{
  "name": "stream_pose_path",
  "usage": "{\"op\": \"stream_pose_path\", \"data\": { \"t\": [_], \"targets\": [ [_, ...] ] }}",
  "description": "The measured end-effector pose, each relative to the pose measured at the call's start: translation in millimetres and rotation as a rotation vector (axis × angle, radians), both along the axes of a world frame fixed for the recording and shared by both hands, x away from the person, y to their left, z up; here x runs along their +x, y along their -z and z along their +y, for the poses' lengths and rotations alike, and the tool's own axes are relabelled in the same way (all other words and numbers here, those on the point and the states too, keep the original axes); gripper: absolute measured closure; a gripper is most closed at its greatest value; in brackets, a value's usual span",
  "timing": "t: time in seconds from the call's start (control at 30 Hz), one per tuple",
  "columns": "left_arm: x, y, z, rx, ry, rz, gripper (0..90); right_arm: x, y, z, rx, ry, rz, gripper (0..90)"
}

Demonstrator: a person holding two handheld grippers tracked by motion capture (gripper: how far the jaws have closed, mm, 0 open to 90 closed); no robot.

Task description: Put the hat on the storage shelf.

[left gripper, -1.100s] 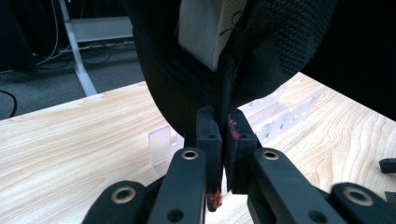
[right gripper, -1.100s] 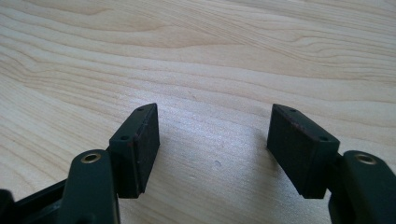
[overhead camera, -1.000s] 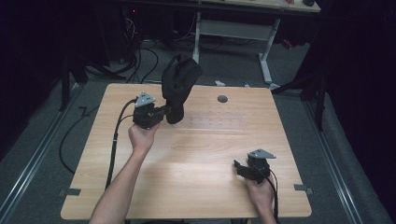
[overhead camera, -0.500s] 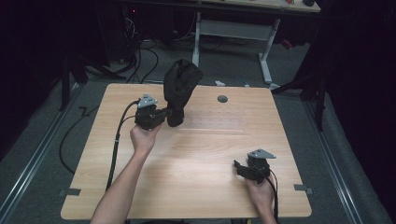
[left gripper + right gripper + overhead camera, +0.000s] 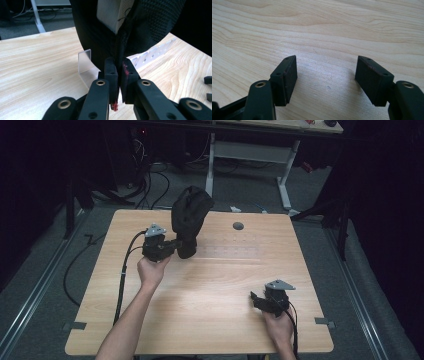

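Observation:
A black cap (image 5: 190, 215) of mesh fabric stands upright near the back of the wooden table (image 5: 225, 275). My left gripper (image 5: 179, 246) reaches in from its left side at the lower edge. In the left gripper view the jaws are shut on a black strip of the cap (image 5: 120, 50), with the mesh crown (image 5: 155, 22) and a white inner label (image 5: 110, 15) above. A clear plastic stand (image 5: 84, 61) sits just behind the cap. My right gripper (image 5: 255, 300) rests low at the front right of the table, open, with bare wood between its pads (image 5: 287, 75).
A round grey cable hole (image 5: 238, 226) lies at the back of the table, right of the cap. A row of pale marks (image 5: 235, 251) runs across the wood beside the cap. The left gripper's cable (image 5: 122, 280) trails off the near left. Desk legs and cables stand on the floor behind.
The left gripper and the cap it holds have drifted slightly toward the near side. The right gripper has stayed where it was.

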State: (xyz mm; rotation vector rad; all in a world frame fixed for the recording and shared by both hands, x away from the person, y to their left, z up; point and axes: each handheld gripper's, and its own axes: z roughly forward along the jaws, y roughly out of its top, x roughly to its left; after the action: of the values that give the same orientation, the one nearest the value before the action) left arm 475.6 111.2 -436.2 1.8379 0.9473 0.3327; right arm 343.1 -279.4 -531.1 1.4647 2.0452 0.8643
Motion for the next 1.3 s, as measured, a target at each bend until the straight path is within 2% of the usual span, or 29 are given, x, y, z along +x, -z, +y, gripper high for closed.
{"op": "stream_pose_path", "data": {
  "t": [0.27,0.43,0.57,0.83,1.3],
  "targets": [
    [-2.1,0.6,1.8,0.008,-0.002,0.019,77.6,0.0,0.0,0.0,0.0,0.0,0.0,34.2],
    [-3.2,0.1,3.5,0.016,-0.017,0.026,66.3,0.0,0.0,0.0,0.0,0.0,0.0,34.2],
    [-5.0,-1.0,5.8,0.006,-0.022,0.024,59.8,0.0,0.0,0.0,0.0,0.0,0.0,34.2],
    [-9.8,-4.6,5.8,0.017,-0.014,0.02,51.6,0.0,0.0,0.0,0.0,0.0,0.0,34.2],
    [-19.7,-14.8,12.7,0.016,-0.004,-0.002,46.3,0.0,0.0,0.0,0.0,0.0,0.001,34.2]
  ]
}}
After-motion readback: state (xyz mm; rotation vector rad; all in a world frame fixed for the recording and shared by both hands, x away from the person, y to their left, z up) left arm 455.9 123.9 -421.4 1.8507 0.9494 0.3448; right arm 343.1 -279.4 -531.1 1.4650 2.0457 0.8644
